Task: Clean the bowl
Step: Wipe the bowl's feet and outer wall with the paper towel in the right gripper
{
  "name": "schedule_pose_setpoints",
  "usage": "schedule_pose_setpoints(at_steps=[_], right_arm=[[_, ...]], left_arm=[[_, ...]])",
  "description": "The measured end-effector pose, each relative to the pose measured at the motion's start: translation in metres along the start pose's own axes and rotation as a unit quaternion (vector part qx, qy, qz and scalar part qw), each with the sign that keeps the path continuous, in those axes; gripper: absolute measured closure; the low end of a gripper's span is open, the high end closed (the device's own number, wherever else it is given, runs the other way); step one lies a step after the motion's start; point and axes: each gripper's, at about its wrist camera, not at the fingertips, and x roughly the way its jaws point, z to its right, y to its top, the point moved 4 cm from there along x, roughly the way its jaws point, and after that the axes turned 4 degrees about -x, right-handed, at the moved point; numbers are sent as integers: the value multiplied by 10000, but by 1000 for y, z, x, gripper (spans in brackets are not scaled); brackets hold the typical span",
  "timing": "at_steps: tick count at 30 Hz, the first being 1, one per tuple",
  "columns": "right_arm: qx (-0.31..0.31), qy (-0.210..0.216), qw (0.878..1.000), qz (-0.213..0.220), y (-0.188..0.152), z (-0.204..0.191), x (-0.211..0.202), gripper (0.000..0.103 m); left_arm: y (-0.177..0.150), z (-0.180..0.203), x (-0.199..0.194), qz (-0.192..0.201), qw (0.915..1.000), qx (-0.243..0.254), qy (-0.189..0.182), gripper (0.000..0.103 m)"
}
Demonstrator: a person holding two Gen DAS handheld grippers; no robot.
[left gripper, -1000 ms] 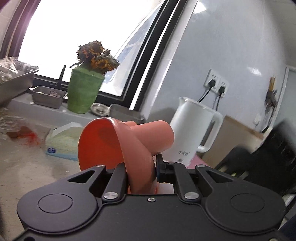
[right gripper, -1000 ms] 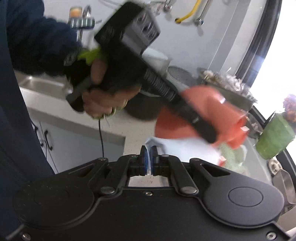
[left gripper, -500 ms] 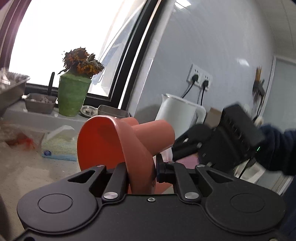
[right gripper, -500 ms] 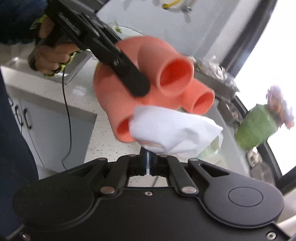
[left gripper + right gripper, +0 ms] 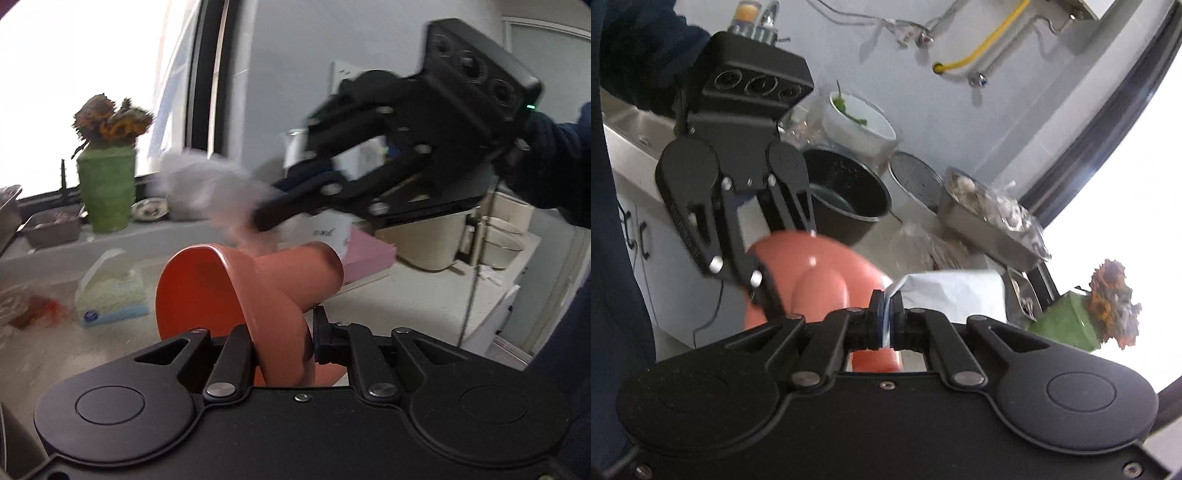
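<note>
The left gripper (image 5: 282,341) pinches the rim of the orange bowl (image 5: 207,291) and holds it up in the air above the counter (image 5: 74,354). The bowl is tipped on its side, so its open part faces the window (image 5: 92,74). Round legs stick out from the bowl's bottom.

The right gripper (image 5: 886,319) is squeezed tight on a white tissue (image 5: 955,291). In the left camera the tissue (image 5: 207,188) is a blur just above the bowl, and I cannot tell if it touches the bowl.

A green vase (image 5: 107,188) with dry flowers stands on the window ledge. A tissue pack (image 5: 110,295) lies on the counter. A black pot (image 5: 846,195) and a metal tray (image 5: 993,229) sit behind the bowl in the right camera.
</note>
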Motion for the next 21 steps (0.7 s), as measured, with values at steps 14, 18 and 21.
schedule_pose_setpoints(at_steps=[14, 18, 21], right_arm=[[632, 386, 9972, 56, -18, 44, -10, 101], [719, 542, 9959, -42, -26, 43, -12, 101], [749, 678, 9948, -154, -31, 32, -8, 101]], left_arm=[[36, 21, -69, 684, 9954, -76, -669, 88], [45, 14, -93, 1032, 9899, -465, -857, 88], [51, 3, -97, 1292, 9867, -664, -733, 88]])
